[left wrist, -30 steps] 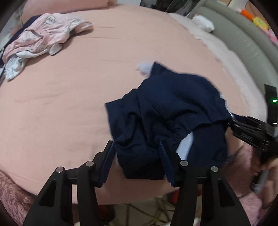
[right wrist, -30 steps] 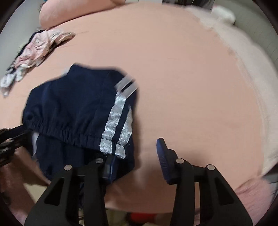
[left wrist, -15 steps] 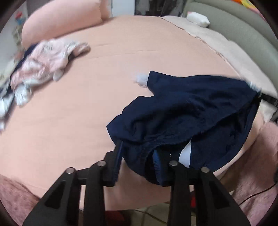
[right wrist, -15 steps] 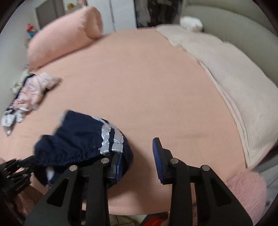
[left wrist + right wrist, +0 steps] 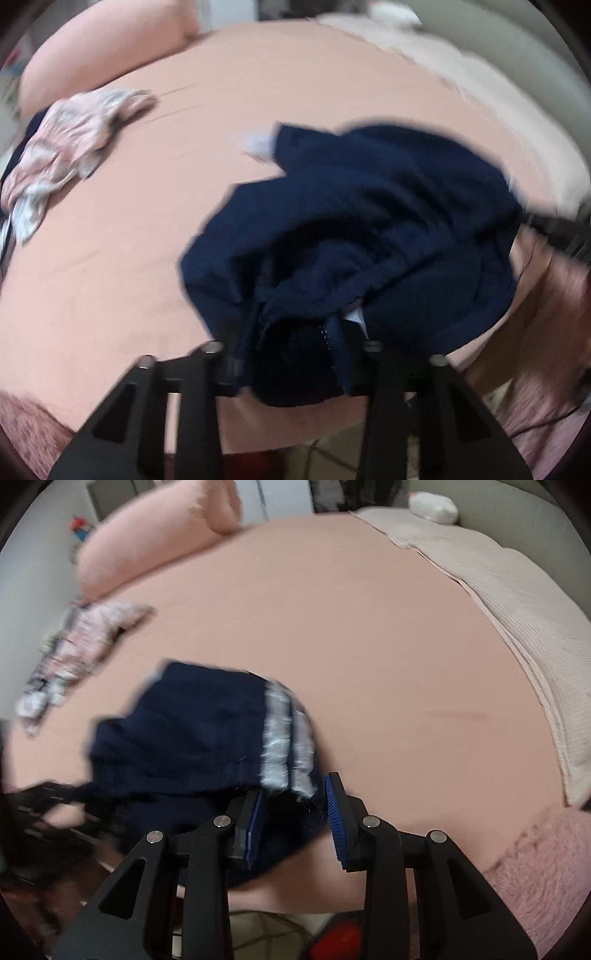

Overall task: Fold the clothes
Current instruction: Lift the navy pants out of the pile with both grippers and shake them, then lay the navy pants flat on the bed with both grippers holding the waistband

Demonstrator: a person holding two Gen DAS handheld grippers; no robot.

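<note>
Navy shorts [image 5: 369, 229] with silver side stripes [image 5: 286, 738] lie bunched at the near edge of a pink bed [image 5: 258, 103]. My left gripper [image 5: 291, 350] is shut on the navy waistband, which fills the gap between its fingers. My right gripper [image 5: 291, 808] has its jaws partly apart, with the striped side of the shorts [image 5: 207, 738] lying between them; whether the pads press the cloth I cannot tell. The left gripper shows blurred at the left of the right wrist view [image 5: 44, 805].
A pile of pink and white clothes [image 5: 70, 147] lies at the far left of the bed, also in the right wrist view [image 5: 77, 653]. A pink bolster [image 5: 159, 535] is at the head. A pale blanket [image 5: 517, 627] covers the right side.
The left gripper closed on the waistband. The right gripper's jaws narrowed around the striped side. Both views shifted with motion blur, and the shorts bunched toward the bed's near edge.
</note>
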